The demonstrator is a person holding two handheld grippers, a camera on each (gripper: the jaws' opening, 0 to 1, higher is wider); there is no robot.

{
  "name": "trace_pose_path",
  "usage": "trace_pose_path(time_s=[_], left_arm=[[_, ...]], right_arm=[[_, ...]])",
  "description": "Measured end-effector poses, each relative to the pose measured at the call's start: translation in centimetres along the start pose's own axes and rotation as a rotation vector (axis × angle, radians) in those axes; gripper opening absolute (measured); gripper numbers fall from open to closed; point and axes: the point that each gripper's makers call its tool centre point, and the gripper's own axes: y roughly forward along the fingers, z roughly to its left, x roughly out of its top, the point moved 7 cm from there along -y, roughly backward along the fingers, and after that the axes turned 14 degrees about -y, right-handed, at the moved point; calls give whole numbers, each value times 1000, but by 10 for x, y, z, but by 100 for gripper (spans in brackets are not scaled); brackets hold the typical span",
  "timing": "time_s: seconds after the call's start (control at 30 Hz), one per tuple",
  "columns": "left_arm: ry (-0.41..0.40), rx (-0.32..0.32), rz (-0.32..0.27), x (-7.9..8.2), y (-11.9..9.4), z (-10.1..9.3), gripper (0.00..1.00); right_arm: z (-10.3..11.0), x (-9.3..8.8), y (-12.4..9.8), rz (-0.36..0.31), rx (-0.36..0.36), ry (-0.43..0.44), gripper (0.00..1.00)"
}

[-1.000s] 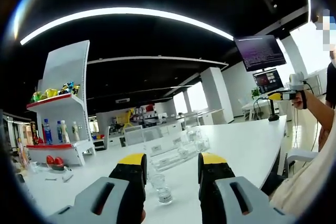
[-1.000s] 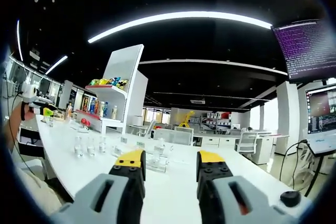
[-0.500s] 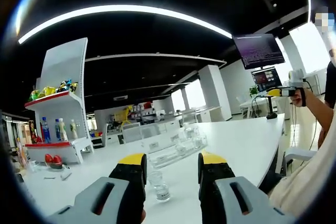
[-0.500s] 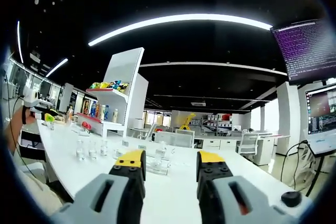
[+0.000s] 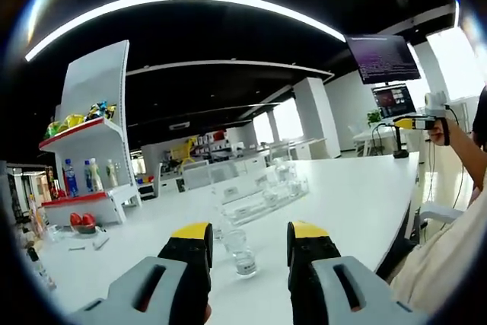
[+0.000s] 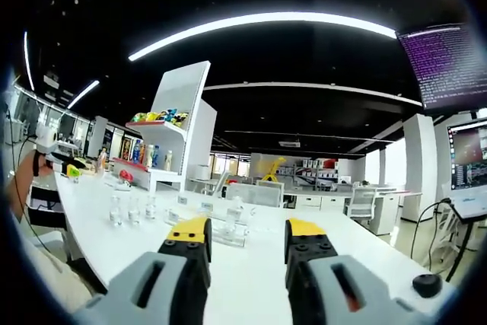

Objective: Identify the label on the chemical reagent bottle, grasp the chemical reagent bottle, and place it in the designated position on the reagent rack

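Observation:
In the left gripper view a small clear glass reagent bottle (image 5: 243, 253) stands upright on the white table (image 5: 350, 203), just ahead of my open left gripper (image 5: 249, 235); the bottle is not held. Behind it lies the clear reagent rack (image 5: 262, 197) with more small bottles in it. My right gripper (image 5: 413, 122) is held up at the far right. In the right gripper view my right gripper (image 6: 247, 231) is open and empty above the table. Three small clear bottles (image 6: 131, 210) stand to the left, and the rack (image 6: 228, 227) sits past the jaw tips. Labels are too small to read.
A white shelf unit (image 5: 91, 142) with drink bottles and coloured packs stands at the table's left end, with red fruit (image 5: 82, 220) in front. Monitors (image 5: 384, 58) hang at the right. A black round object (image 6: 426, 285) lies near the table's right side. A sleeve (image 5: 449, 264) shows lower right.
The left gripper view has shifted slightly, and the small bottle now looks a little nearer and larger between the jaws. The right gripper view is almost unchanged. Both grippers stay open.

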Motion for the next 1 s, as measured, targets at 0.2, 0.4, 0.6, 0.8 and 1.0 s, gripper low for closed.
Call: trace_pose_path(time_s=[0.2, 0.4, 0.6, 0.8, 1.0], left_arm=[[-7, 3, 23, -6, 7, 3, 40], [-18, 8, 46, -12, 13, 7, 40], [-19, 10, 57, -16, 17, 9, 40], [-27, 16, 68, -20, 21, 13, 40], [-32, 21, 73, -21, 23, 16, 40]], right_arm=[[1, -6, 5, 19, 12, -2, 38], [7, -14, 11, 45, 45, -6, 38], [13, -17, 14, 52, 79, -10, 38], [24, -20, 15, 53, 166, -31, 37], [27, -25, 15, 63, 208, -30, 37]])
